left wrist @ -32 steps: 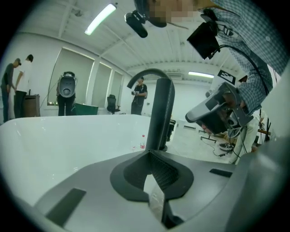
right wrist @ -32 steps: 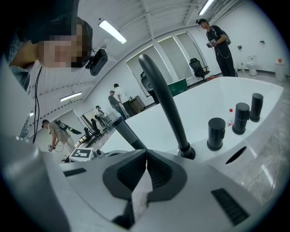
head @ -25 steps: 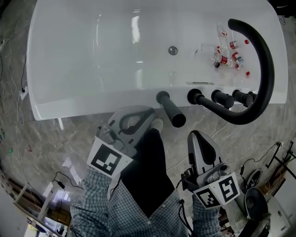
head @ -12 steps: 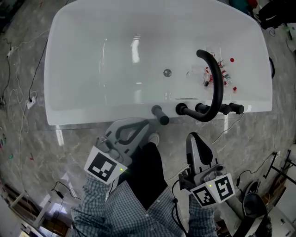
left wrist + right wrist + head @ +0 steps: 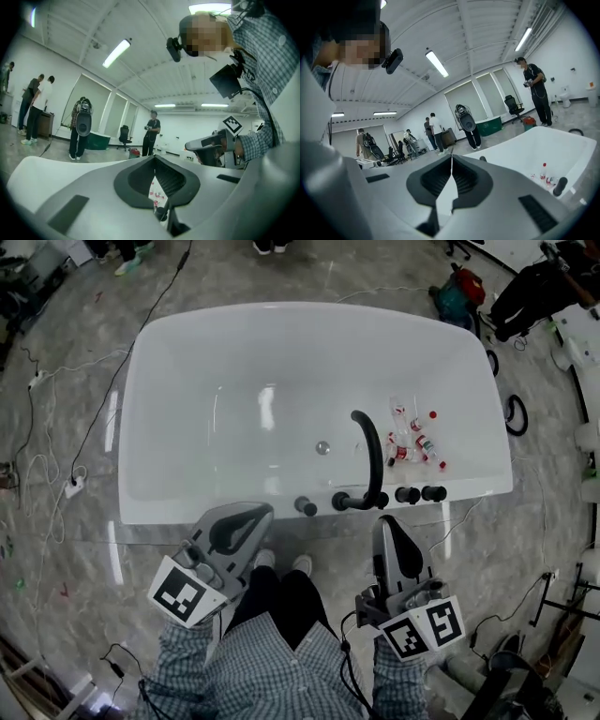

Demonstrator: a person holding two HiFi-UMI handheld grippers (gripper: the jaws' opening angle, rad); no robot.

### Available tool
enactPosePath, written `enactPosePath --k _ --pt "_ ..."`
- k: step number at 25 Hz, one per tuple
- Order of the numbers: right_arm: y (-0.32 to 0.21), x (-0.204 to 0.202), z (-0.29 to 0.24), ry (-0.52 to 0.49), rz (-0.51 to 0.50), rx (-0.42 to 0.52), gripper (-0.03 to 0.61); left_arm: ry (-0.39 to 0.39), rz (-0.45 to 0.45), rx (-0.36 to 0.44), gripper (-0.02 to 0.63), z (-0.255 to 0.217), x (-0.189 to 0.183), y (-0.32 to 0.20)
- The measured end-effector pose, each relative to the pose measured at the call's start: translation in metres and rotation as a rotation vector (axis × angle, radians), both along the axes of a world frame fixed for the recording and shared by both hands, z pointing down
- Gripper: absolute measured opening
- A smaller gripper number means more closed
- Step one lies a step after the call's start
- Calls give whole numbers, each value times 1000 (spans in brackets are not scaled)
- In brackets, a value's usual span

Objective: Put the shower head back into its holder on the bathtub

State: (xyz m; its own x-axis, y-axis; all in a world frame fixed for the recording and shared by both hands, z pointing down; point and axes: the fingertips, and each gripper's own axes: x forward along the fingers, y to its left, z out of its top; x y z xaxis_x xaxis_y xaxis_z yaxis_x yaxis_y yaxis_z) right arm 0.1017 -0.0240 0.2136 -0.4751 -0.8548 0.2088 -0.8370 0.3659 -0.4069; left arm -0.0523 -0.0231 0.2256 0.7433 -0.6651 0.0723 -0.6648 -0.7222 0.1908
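Short black cylindrical shower head [image 5: 306,506]

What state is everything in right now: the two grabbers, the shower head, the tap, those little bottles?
Left gripper: jaws together, empty.
Right gripper: jaws together, empty.
Shower head: upright on the rim of the tub, in neither gripper.
Tap spout: arched over the tub, no water running.
Little bottles: scattered inside the tub.

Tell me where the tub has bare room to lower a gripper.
The bathtub is bare from its left wall to the drain. Crowded at right: black spout, small bottles beside it, knobs along the near rim.
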Motion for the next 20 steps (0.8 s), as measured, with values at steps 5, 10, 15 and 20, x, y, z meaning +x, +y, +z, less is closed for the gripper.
enactPosePath --k 5,10,15,20 --pt "3 13 -61 20 7 84 17 23 2 63 11 -61 -2 11" --pt "8 11 -107 42 2 168 17 27 8 125 11 -108 -10 24" --pt "11 11 -150 57 -1 263 17 34 -22 181 11 -140 -21 28" --pt "21 17 -182 88 20 330 17 60 -21 230 11 -166 -24 33"
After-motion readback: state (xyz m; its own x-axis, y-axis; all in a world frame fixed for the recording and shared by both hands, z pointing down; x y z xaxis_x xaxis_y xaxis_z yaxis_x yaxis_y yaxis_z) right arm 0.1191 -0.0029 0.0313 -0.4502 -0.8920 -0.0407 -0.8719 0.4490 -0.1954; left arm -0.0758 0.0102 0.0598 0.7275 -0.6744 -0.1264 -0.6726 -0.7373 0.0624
